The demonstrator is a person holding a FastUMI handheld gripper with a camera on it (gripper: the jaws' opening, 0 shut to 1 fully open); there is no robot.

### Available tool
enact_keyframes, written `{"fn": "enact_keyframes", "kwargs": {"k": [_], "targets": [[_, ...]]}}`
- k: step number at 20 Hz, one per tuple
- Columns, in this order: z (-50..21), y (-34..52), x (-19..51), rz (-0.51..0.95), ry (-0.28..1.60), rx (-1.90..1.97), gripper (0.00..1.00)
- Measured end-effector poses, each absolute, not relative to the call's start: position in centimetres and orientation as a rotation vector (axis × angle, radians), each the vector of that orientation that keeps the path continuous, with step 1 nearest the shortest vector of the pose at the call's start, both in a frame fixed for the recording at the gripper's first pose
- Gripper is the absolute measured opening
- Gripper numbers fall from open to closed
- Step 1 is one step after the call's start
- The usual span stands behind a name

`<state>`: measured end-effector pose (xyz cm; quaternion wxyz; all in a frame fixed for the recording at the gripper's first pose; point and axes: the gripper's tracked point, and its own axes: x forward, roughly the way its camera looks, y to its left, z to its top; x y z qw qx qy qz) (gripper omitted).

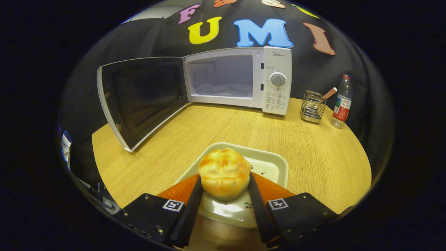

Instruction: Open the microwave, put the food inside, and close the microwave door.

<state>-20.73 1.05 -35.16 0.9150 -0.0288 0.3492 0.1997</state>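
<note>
Taking the microwave (240,80) as the landmark and going left to right: its door (139,101) is swung fully open to its left, hinged at the left edge of the cavity, with the dark inner window facing the table (313,146) and the door's far corner reaching out over the wooden top. The cavity (223,76) is pale inside, with a round turntable faintly visible on its floor and nothing on it. To the right of the cavity is the control panel with one round dial (278,80); a small logo sits at the panel's top and rows of fine print lie below the dial, all too small to read. In front of the microwave, well apart from it, a pale tray (268,164) with rounded corners and small cherry prints rests on the table. The bun (224,173) is over the tray, between the fingers, and the gripper (224,181) is closed on it, both fingers pressing its sides; whether its underside touches the tray cannot be told. The bun is round and domed, glossy, pale yellow with orange-brown patches and shallow pleats on top. To the right of the microwave, near the back of the table, stands a wire holder (313,106) with a striped stick leaning out of it, and just right of that a clear bottle (342,101) with a red cap and a red-and-white label whose writing is unreadable.
</note>
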Motion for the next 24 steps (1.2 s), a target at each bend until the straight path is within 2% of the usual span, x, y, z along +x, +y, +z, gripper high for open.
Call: {"fn": "enact_keyframes", "kwargs": {"k": [7, 16, 24], "targets": [[-29.1, 4.9, -17.2, 0.423, 0.562, 0.027, 0.73], [-25.1, 11.7, -10.1, 0.424, 0.492, 0.138, 0.73], [-24.4, 17.5, -3.1, 0.384, 0.456, 0.26, 0.73]]}}
